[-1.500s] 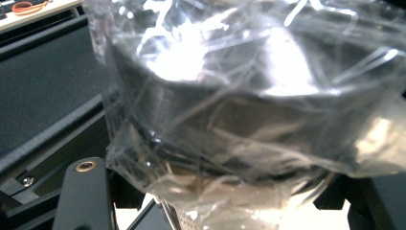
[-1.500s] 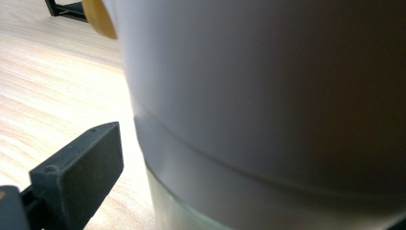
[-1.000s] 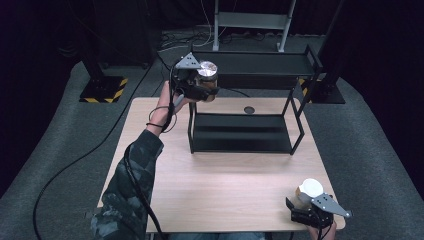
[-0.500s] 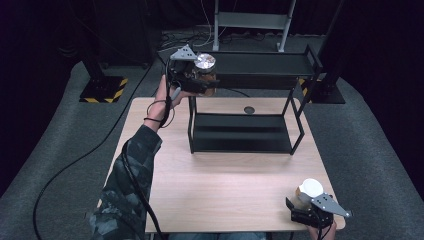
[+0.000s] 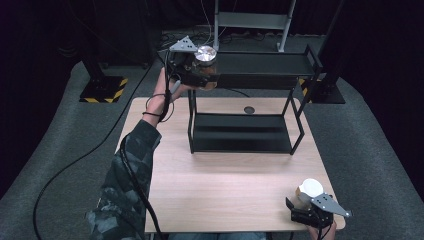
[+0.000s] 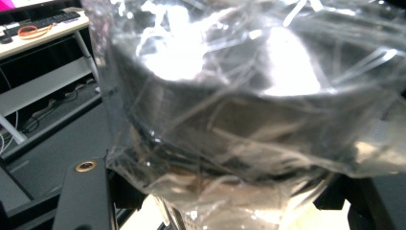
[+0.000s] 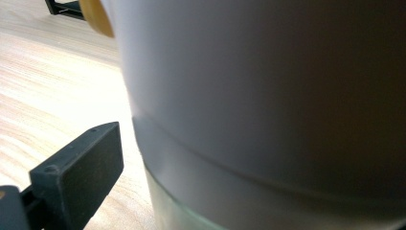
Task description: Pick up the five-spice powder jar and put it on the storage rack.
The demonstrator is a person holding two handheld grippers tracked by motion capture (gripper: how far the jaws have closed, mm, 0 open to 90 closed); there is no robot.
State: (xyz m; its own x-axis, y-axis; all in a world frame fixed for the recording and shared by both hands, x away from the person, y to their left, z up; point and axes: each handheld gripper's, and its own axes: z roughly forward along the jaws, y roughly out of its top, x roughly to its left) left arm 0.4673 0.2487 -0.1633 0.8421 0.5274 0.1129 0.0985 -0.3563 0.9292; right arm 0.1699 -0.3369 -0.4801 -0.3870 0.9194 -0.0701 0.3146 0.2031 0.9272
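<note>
At the near right corner of the worktop [image 5: 225, 185], your right tongs [image 5: 303, 214] sit around a white cup [image 5: 311, 188]; one jaw stands just off the wall with a gap showing in the right gripper view, so the hold looks loose or open, and the other jaw is hidden, so you cannot tell for sure. That cup is close to the worktop's right and near edges, so a nudge outward could tip it off. There is plenty of bare worktop to its left for moving. Farther off, the black rack [image 5: 242, 131] has an empty lower shelf. At the far left, your left tongs [image 5: 197, 75] hold a plastic-wrapped jar [image 6: 230, 110] at the left end of the rack's top shelf [image 5: 265, 65]; the jaws look clamped on it, though the wrap hides the contact. The wrap is slick and could slip in the grip. The jar is right at the shelf's end rail, so it could catch there or drop off the left end if released early. The shelf is free to the right.
</note>
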